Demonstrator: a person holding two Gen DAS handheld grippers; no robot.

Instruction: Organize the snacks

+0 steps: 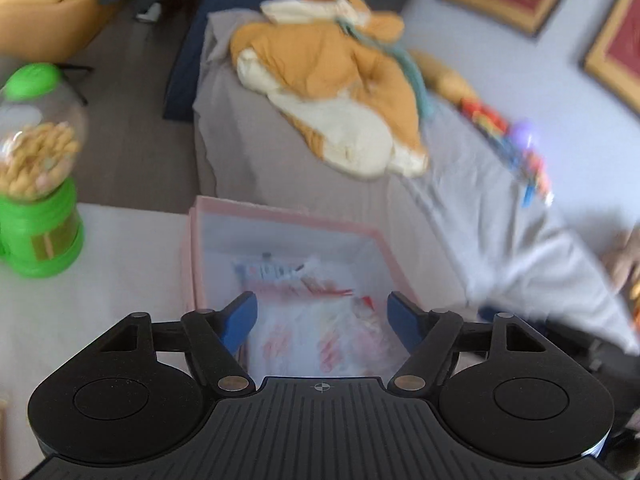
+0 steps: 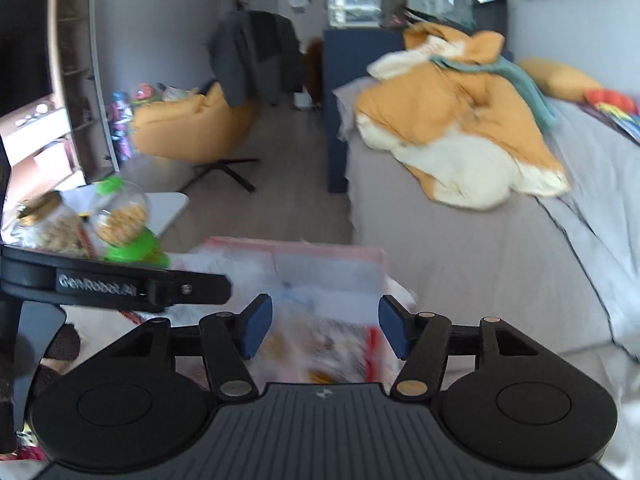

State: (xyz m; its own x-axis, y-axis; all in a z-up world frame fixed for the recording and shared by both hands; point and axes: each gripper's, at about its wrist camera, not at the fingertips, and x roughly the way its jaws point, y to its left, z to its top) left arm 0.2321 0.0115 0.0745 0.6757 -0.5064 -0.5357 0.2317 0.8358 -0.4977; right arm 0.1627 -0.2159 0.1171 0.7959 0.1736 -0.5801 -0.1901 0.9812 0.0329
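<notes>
We hold the left gripper and right gripper with jaws apart and empty above the pink box of snack packets on the desk beside the bed.

Box: on the table, against the bed.
Snack packets: inside the box.
Candy dispenser: left of the box.

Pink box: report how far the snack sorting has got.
Done: snack packets already lie in the pink box. In hand: nothing; the left gripper and right gripper are open. Left: the green dispenser and jar remain on the table.
</notes>
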